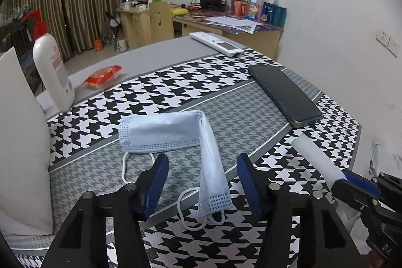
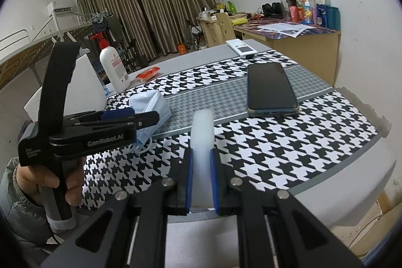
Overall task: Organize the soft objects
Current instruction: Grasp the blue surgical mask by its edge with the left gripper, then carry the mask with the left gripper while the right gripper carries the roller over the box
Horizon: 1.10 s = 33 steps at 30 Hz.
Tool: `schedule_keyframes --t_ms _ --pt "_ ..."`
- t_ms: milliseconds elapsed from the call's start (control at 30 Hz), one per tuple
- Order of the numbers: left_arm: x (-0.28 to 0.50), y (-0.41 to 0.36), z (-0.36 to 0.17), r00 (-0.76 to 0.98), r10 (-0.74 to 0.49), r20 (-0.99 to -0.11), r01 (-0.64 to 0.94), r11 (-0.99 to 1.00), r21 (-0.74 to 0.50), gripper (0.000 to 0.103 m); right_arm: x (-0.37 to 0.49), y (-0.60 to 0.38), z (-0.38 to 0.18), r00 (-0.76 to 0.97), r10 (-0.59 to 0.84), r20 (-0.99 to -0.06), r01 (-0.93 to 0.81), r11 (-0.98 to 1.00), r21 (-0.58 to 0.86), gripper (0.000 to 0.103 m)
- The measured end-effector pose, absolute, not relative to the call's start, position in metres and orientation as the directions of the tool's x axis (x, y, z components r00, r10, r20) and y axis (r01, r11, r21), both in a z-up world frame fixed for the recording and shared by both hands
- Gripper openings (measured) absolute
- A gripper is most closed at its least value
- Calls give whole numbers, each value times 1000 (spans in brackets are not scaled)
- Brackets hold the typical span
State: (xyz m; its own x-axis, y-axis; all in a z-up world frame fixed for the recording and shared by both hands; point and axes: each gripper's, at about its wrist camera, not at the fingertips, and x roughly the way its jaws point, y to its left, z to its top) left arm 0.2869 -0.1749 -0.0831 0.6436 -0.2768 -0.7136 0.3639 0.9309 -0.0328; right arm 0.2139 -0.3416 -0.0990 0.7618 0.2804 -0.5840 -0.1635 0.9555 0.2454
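My left gripper [image 1: 202, 180] straddles the near leg of the blue face mask [image 1: 176, 135], jaws apart. The pads sit either side of the fabric and do not press it, so nothing is held there. My right gripper [image 2: 201, 172] is clamped on a white foam stick [image 2: 203, 132], which pokes forward past the pads and over the houndstooth cloth [image 2: 276, 150].

Mask position: folded into an L on the grey band of the cloth. 1 leg runs toward me and ends between my left pads; the other leg lies flat, off to the left. 2 ear loops trail loose: 1 loop [image 1: 191, 220] under the near end, another by the left pad.

Step in hand, as I judge it: grab the mask's near end. To do it well:
- Pinch the fabric itself, not only the loop, or the mask will dangle and swing.
- Bite above the dotted hem so all layers are caught.
- Keep the tips low enough to get under the thin edge without dragging the cloth.
- Lift slowly; soft fabric will slide if the pinch is shallow.

I keep the right gripper parked so the stick stays out of the way.

Farther out: a dark phone [image 1: 285, 96] right of the mask, well apart. A white pump bottle [image 1: 54, 69] and a red snack packet [image 1: 104, 77] at far left, a white remote [image 1: 216, 43] at the far edge of the surface [image 1: 163, 52]. None of these needs touching.
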Motion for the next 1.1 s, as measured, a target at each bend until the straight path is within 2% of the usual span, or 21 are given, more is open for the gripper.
schedule_keyframes --t_ms 167,400,600,633,733,1100 --pt "287 -179 -84 641 -279 -715 373 928 -28 51 212 -343 -99 763 283 -581 -164 955 249 16" --pt "292 -182 -87 638 -266 -723 364 931 -21 37 213 -342 -99 762 285 -581 -168 954 248 16" --pt "300 -187 -94 618 -258 -743 366 930 -18 19 212 -342 -99 766 282 -577 -167 955 245 16" --pt "300 -186 -96 616 -256 -745 365 931 -18 13 212 -341 -98 767 282 -577 -167 955 244 16" --pt "302 -184 -98 608 -259 -750 361 932 -29 7 212 -341 -98 766 278 -579 -163 956 242 16" --pt "281 -172 -73 646 -300 -702 391 920 -34 6 208 -335 -91 775 270 -572 -165 959 229 16"
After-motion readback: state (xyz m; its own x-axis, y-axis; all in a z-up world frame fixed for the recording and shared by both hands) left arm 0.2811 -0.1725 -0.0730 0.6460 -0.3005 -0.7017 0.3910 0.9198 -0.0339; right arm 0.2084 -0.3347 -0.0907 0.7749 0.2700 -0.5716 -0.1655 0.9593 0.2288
